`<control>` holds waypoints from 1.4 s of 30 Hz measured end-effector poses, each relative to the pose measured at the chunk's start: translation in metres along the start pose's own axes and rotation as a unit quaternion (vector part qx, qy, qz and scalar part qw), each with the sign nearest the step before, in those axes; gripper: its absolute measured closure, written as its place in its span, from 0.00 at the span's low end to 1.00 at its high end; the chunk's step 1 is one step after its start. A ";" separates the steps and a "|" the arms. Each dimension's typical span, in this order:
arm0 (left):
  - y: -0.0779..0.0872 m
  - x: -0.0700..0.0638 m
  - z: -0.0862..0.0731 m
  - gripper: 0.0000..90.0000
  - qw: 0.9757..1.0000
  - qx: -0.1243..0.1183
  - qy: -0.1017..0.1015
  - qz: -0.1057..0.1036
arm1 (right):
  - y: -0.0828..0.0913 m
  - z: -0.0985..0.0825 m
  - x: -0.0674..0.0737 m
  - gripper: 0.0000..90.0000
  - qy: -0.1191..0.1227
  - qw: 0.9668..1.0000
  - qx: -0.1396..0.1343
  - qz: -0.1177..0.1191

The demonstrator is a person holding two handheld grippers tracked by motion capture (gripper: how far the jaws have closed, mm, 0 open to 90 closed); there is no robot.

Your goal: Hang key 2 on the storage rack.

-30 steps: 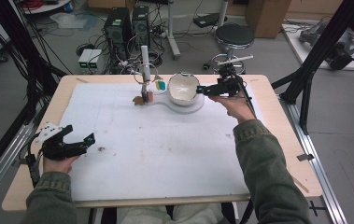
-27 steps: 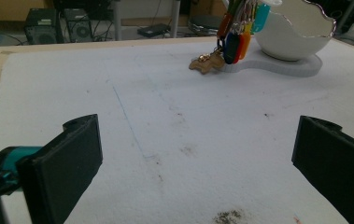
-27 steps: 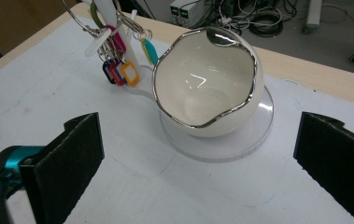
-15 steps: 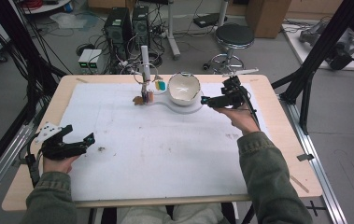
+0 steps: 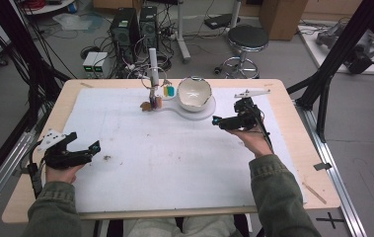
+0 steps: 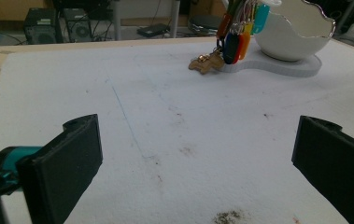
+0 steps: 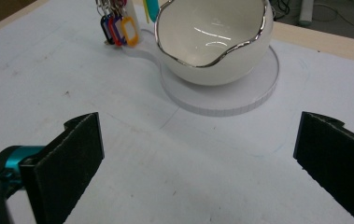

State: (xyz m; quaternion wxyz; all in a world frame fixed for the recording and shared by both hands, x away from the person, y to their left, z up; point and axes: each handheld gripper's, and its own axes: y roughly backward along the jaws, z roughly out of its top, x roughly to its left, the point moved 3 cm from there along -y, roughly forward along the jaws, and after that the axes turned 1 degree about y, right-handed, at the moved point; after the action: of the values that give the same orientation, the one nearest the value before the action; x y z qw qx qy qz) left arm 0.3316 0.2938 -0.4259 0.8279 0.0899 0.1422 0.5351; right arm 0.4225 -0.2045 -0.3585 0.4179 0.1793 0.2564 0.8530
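Right tool (image 5: 217, 121) hovering just near-right of the white bowl (image 5: 193, 93), jaws standing wide apart and gripping nothing, pointing left toward the bowl's round white base (image 5: 205, 111). Seen from the right gripper view, the bowl (image 7: 214, 39) sitting upright on that base (image 7: 258, 88), silver-edged wavy rim gleaming, hollow showing nothing inside, just beyond the gap between the two black jaws and not touching them. Hanging just left of the bowl, a bunch of coloured key tags (image 7: 117, 28) on a white post (image 5: 153, 61) at the far middle of the table (image 5: 293, 101). A small brown charm (image 6: 206, 63) lying on the white mat (image 5: 174, 158) at the foot of the tags.

Left tool (image 5: 94, 146) resting low at the near left of the mat, well apart from the bowl, jaws likewise spread wide and holding nothing. Lying just right of its tip, a small dark smudge of crumbs (image 5: 108, 158). Person's sleeves (image 5: 278, 197) coming in from the near edge.
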 end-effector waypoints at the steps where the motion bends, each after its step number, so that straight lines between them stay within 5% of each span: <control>1: 0.000 0.000 0.000 0.02 1.000 0.000 0.000 0.000 | 0.001 -0.002 0.001 0.01 0.000 1.000 -0.001 0.002; 10: 0.001 0.000 0.001 0.02 1.000 -0.003 0.005 0.000 | 0.012 -0.023 0.002 0.01 -0.003 0.999 -0.043 0.005; 20: 0.000 0.000 0.000 0.02 1.000 -0.003 0.006 0.002 | 0.026 -0.050 -0.012 0.01 -0.022 0.997 -0.071 -0.017; 30: 0.000 0.001 0.000 0.02 1.000 -0.002 0.005 0.000 | 0.033 -0.076 -0.026 0.01 -0.054 0.993 -0.078 -0.067; 42: 0.001 0.001 0.000 0.02 1.000 -0.001 0.006 0.004 | 0.037 -0.100 -0.026 0.01 -0.042 0.992 -0.071 -0.093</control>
State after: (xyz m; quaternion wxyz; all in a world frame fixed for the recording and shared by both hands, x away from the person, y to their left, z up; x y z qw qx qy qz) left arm 0.3309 0.2949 -0.4253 0.8251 0.0865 0.1465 0.5387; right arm 0.3625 -0.2731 -0.4197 0.5177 0.1603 0.1933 0.8179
